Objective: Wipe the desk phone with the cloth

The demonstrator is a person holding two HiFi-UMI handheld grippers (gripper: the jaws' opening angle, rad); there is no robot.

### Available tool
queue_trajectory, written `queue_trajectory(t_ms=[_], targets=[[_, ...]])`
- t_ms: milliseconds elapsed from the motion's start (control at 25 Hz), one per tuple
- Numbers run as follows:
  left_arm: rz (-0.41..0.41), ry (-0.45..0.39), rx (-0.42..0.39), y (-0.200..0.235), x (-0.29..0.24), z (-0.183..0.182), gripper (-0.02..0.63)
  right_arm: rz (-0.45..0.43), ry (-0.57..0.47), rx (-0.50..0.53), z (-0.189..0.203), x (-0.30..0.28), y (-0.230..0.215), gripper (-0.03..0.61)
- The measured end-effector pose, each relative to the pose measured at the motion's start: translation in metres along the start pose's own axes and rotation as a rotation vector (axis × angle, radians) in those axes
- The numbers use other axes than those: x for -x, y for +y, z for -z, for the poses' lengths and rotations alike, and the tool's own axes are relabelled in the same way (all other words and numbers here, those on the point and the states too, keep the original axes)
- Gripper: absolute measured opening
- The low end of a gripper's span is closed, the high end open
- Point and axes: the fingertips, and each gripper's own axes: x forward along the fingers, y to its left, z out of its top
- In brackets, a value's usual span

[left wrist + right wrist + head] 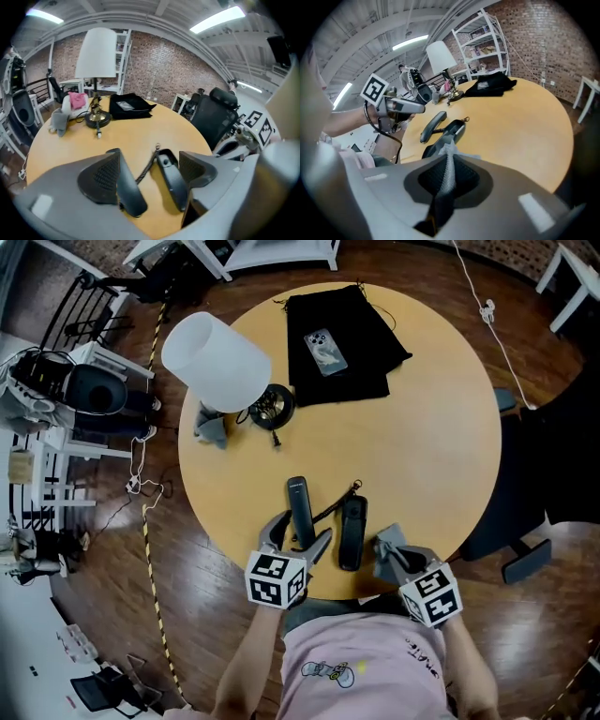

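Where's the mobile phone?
In the head view, the mobile phone lies on the black fabric at the far side of the table, right of the white lamp.

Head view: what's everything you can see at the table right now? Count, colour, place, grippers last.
round wooden table: one, tan, centre
black phone handset: one, black, near edge, between the left gripper's jaws
black phone base: one, black, right of the handset, cord joins them
white-shaded lamp: one, white, far left
black fabric bag: one, black, far side
smartphone: one, pale, on the bag
thin grey cloth: one, grey, pinched by the right gripper
left gripper: open
right gripper: shut on the cloth
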Motion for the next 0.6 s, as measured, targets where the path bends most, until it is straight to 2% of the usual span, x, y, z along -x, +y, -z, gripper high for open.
queue_trajectory(t_ms=[80,160,280,360,440,600], targets=[[0.024,0.053,-0.075,-0.045,-0.015,0.014,0.405,0.054,-0.026,-0.047,0.004,0.032,-0.031,0.029],[-0.016,0.139,-0.146,-0.072,-0.043,0.038,0.405,0.117,-0.081,-0.096,-0.005,0.058,-0.062,0.029],[-0.169,0.265,-0.214,-0.075,-0.081,0.07,0.405,0.184,-0.179,-0.147,-0.028,0.081,-0.094,0.029],[-0.265,0.31,-0.257,-0.068,-0.094,0.078,0.405,0.196,-0.212,-0.145,-0.039,0.085,-0.099,0.029],[-0.294,0.337,-0.258,-0.066,-0.103,0.081,0.402,0.186,-0.221,-0.124,-0.042,0.083,-0.094,0.029],[-0.261,0.347,-0.197,-0.072,-0.103,0.082,0.352,0.114,-0.202,-0.123,-0.034,0.063,-0.075,0.029]])
